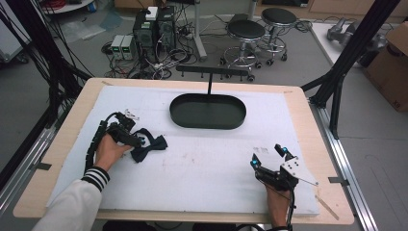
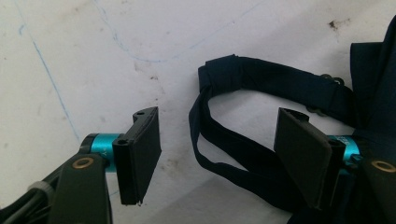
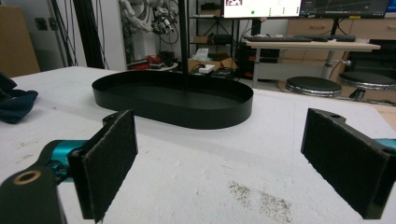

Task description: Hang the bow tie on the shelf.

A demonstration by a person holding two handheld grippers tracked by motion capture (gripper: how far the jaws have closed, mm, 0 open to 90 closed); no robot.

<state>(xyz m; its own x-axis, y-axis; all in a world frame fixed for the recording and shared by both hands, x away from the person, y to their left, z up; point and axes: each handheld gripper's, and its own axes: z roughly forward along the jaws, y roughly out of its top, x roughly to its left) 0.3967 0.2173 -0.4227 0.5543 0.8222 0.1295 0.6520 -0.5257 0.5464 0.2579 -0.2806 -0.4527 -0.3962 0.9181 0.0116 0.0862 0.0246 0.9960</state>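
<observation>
A dark navy bow tie [image 1: 150,144] with a thin strap lies on the white mat at the left. My left gripper [image 1: 138,143] is down over it, held by a hand in a striped cuff. In the left gripper view the jaws [image 2: 217,122] stand apart on either side of the looped strap [image 2: 261,79]; neither pad presses on it, and the bow's body sits at the right edge. My right gripper [image 1: 268,155] rests low at the front right, open [image 3: 219,140] with nothing between its pads. The bow tie [image 3: 14,100] also shows at the left edge of the right gripper view.
A black oval tray [image 1: 208,126] with a low rim sits at the middle back of the mat [image 1: 202,166]; it also shows ahead of the right gripper [image 3: 187,114]. Behind it stands a black T-shaped rack [image 1: 210,72]. Wooden table edges [image 1: 308,125] frame the mat.
</observation>
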